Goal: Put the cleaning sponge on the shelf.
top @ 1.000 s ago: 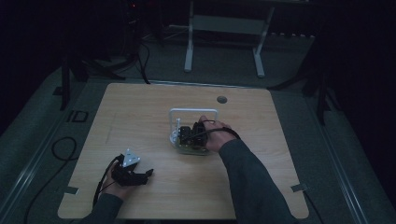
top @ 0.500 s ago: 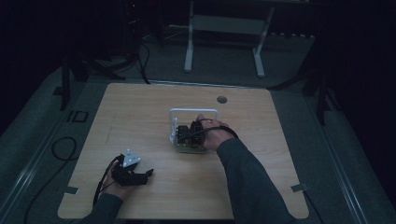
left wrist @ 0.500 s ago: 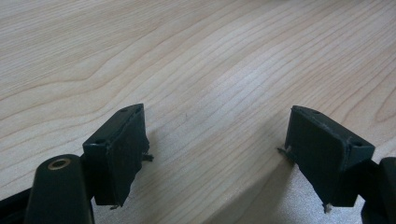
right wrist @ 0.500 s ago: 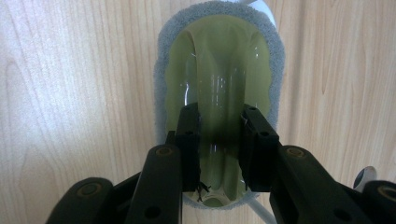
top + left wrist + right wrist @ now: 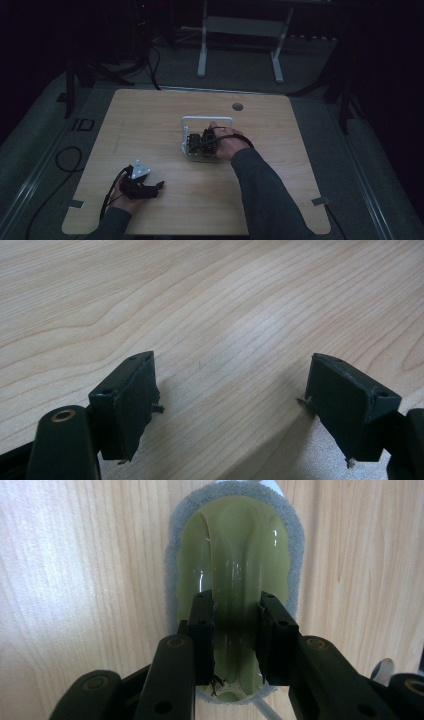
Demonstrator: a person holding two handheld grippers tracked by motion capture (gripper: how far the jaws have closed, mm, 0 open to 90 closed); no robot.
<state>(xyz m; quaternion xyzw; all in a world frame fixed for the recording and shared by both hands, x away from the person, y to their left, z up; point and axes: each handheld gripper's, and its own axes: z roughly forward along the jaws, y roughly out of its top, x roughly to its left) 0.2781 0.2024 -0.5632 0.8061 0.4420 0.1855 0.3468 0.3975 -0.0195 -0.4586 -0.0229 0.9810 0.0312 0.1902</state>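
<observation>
The right gripper (image 5: 235, 630) points straight down at the table, its two black jaws pinching the raised ridge that runs along the middle of an olive-green scrubber (image 5: 235, 545). The pads sit flat against either side of that glossy ridge, near the end of the scrubber closest to the gripper's body. Around the green plastic runs a rim of grey sponge (image 5: 172, 570), which lies flat on the wooden table (image 5: 75, 580) just beyond the jaws on both sides. In the high view the right gripper (image 5: 204, 141) and the hand that carries it hover over a white wire frame (image 5: 207, 119) at the middle of the table, with the scrubber under the jaws too dark to make out there.

The left gripper (image 5: 232, 405) rests well apart from it, at the near left part of the table, in the person's left hand (image 5: 122, 197). Its jaws stand wide apart with nothing between them but bare wood grain (image 5: 210, 305). In the high view the left gripper (image 5: 150, 189) lies low on the table, its jaws turned toward the right gripper's side, its grey three-cornered plate (image 5: 140, 169) on top.
</observation>
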